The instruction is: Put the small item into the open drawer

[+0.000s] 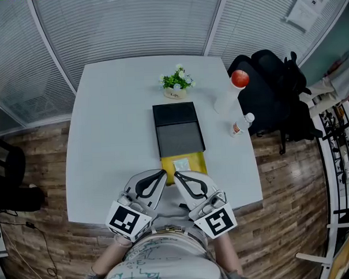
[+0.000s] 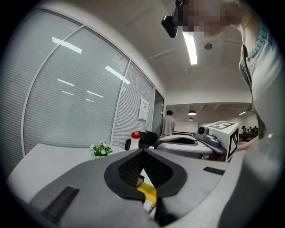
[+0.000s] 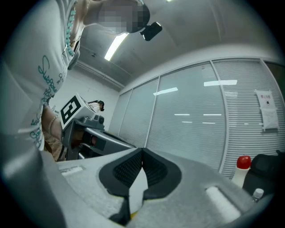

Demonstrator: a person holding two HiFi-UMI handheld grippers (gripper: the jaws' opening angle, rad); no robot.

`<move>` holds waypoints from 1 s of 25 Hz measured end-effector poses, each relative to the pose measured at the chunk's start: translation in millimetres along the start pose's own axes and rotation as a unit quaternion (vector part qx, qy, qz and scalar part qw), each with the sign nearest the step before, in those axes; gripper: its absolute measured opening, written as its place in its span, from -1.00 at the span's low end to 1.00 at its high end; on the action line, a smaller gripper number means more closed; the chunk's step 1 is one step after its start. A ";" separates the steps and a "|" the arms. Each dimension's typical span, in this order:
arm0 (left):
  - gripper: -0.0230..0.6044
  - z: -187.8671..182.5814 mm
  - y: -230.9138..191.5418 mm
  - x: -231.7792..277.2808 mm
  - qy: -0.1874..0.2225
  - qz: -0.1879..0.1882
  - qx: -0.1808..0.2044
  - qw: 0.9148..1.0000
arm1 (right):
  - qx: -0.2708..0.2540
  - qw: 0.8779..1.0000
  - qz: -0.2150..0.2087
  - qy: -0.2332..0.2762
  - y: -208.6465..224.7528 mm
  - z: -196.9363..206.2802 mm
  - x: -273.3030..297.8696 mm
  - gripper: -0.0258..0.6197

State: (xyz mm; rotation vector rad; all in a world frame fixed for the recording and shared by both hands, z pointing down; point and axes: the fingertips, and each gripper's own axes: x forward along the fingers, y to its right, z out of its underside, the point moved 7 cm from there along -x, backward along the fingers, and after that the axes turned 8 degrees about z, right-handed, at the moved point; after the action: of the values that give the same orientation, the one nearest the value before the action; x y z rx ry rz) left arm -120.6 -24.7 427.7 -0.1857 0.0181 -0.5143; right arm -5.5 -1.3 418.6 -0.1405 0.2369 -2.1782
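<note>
- Item (image 1: 181, 164): a pale, flat packet that lies inside the open yellow drawer (image 1: 198, 162), about midway across it. Neither of my tools holds it.
- The drawer sticks out toward me from the foot of a black box (image 1: 174, 116), which sits near the middle of the white table (image 1: 105, 139).
- My left gripper (image 1: 163, 174) has its jaws closed tip to tip with nothing between them. Its tips are at the drawer's near left corner. Its own view shows a strip of yellow drawer through the gap under the pads, but I cannot tell whether the tips touch it.
- My right gripper (image 1: 178, 176) is closed the same way, pads meeting, nothing gripped. Its tips are at the drawer's near edge, just beside the left tips, so the two tools form a V pointing at the drawer.
- Both grippers point level, across the table, close to my body. The marker cube on the left one (image 1: 126, 220) and the one on the right (image 1: 217, 221) hang past the table's near edge.
- Beyond the box, near the far edge, stands a small potted plant (image 1: 176, 84).
- To the right of the box, a tall bottle with a red cap (image 1: 233, 90) stands near the table's right edge, with a smaller bottle (image 1: 243, 124) just nearer to me.
- A black chair (image 1: 270, 91) is off that right side.
- Blinds (image 1: 129, 28) run behind the table, and the floor (image 1: 42, 147) is wood.
</note>
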 end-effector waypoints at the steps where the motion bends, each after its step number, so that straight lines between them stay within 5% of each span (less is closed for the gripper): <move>1: -0.94 0.1 -0.1 0.0 0.000 0.000 0.000 1.000 | 0.000 1.000 0.000 -0.001 0.0 -0.2 0.0 -0.91; 25: -0.94 10.5 -1.0 -0.8 -0.006 -0.008 -0.013 1.000 | -0.002 1.000 -0.013 -0.006 0.8 0.5 0.0 -0.92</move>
State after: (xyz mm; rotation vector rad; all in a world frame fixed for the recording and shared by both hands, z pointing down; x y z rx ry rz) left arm -121.1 -23.2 438.2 -0.2144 0.0112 -0.5298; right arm -4.8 -1.8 418.9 -0.1592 0.2344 -2.2025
